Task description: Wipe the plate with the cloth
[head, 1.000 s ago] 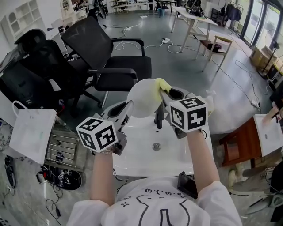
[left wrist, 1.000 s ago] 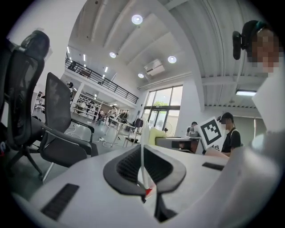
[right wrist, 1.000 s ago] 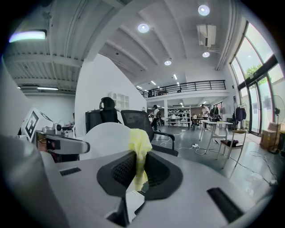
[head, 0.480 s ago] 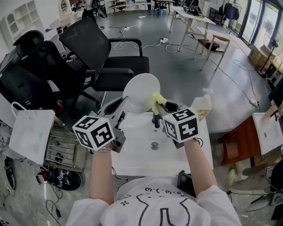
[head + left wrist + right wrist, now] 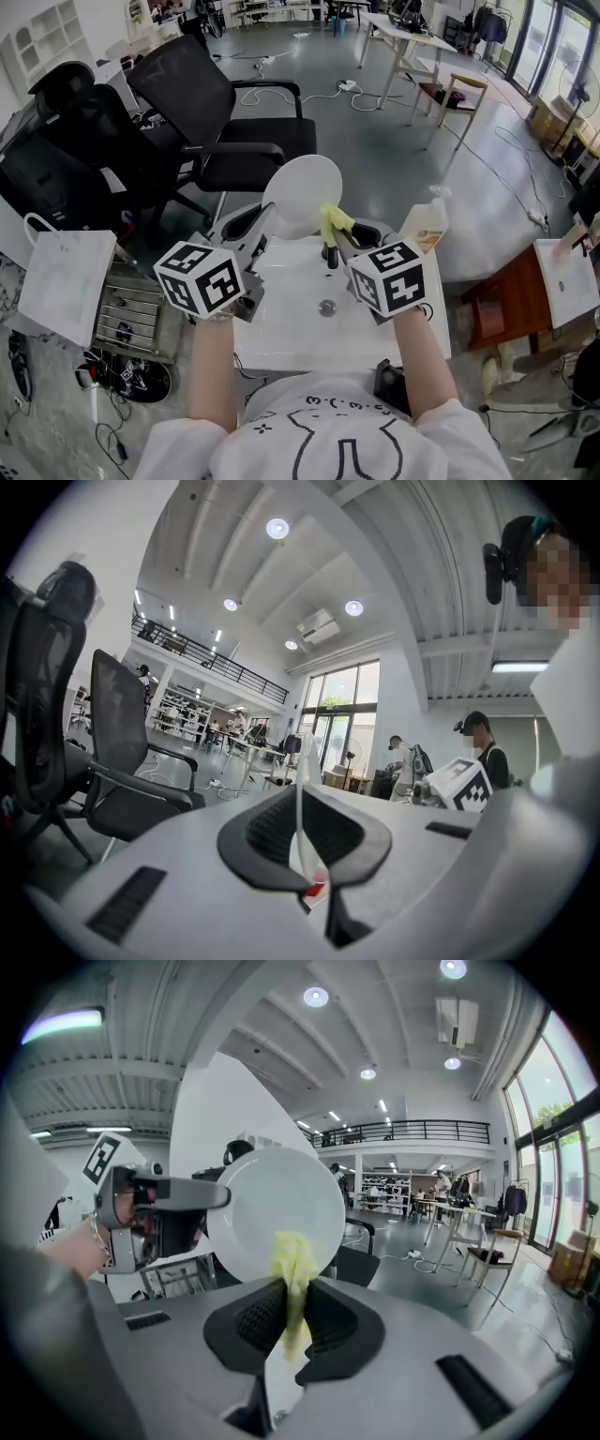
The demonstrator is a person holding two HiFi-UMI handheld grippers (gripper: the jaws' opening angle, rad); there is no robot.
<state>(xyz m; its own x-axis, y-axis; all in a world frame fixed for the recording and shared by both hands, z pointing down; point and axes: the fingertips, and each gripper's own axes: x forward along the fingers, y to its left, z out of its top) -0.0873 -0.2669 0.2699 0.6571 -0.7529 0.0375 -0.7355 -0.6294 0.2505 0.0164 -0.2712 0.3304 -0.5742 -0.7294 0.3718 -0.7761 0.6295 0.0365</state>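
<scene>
A white round plate (image 5: 302, 192) stands on edge above the sink, and my left gripper (image 5: 266, 225) is shut on its lower left rim. In the left gripper view the plate (image 5: 300, 799) shows edge-on between the jaws of the left gripper (image 5: 302, 829). My right gripper (image 5: 343, 234) is shut on a yellow cloth (image 5: 333, 222), which lies against the plate's lower right part. The right gripper view has the cloth (image 5: 292, 1279) sticking up from the right gripper (image 5: 292, 1324) in front of the plate's face (image 5: 272, 1206), with the left gripper (image 5: 155, 1213) at the left.
Below the grippers is a white sink (image 5: 281, 333) with a black faucet (image 5: 330, 255) and a drain (image 5: 326, 306). A soap bottle (image 5: 424, 225) stands at its right back corner. Black office chairs (image 5: 216, 112) stand behind, a white bag (image 5: 66, 281) at the left.
My right gripper has come down and nearer with the cloth, from the plate's upper right edge to its lower right part. The left gripper and the plate have hardly moved.
</scene>
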